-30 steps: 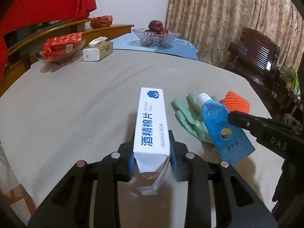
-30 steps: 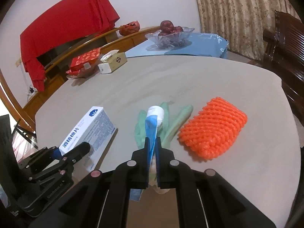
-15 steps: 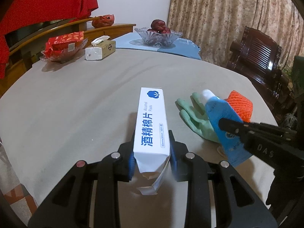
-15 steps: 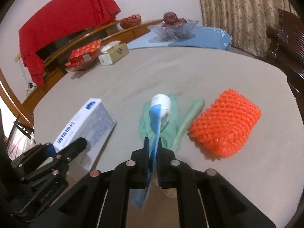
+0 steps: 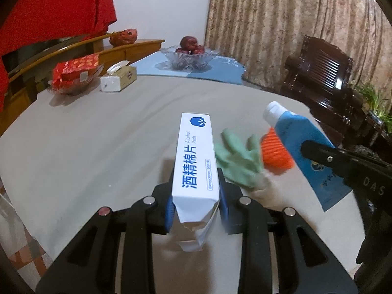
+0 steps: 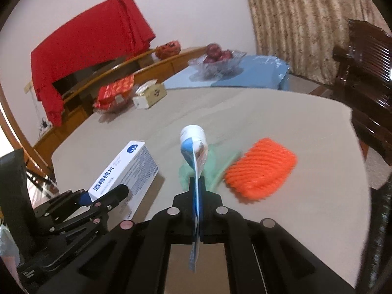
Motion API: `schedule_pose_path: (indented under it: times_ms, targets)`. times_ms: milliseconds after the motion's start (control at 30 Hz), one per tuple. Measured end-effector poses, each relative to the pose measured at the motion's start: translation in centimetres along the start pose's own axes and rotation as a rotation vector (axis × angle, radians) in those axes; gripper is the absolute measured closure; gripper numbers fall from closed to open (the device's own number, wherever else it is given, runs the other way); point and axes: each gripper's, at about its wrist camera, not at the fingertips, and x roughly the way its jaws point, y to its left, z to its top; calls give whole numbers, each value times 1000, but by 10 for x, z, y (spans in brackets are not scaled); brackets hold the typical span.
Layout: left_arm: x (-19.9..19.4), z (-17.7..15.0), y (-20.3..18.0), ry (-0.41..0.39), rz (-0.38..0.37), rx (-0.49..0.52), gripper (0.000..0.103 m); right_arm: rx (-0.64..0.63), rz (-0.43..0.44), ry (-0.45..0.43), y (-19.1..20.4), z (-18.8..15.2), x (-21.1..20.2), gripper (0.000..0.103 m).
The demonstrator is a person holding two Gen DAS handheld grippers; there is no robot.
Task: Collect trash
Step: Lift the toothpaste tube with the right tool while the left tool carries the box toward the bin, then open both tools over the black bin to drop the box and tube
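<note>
Left gripper (image 5: pixel 196 202) clamps the white box (image 5: pixel 194 161) of alcohol pads by its near end, box raised off the grey table (image 5: pixel 98 147). Beside it a green glove (image 5: pixel 236 161) lies flat, an orange foam net (image 6: pixel 261 170) touching it. Right gripper (image 6: pixel 198 183) is pressed together on a flattened blue tube (image 6: pixel 193 152), white cap pointing away, clear of the table.

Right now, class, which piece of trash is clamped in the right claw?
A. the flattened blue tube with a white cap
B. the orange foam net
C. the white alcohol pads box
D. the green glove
A: the right claw is shut on the flattened blue tube, lifted above the green glove and orange foam net on the table, while the left claw grips the alcohol pads box.
</note>
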Motion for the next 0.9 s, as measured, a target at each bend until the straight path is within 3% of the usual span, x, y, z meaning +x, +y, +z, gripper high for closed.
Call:
schedule_pose_path:
  times_ms: [500, 900]
  targets:
    - [-47, 12, -118, -73, -175, 90, 75, 62, -158, -150, -65, 2, -113, 101]
    - [-57, 5, -225, -72, -321, 187, 75, 169, -317, -207, -151, -32, -200, 101]
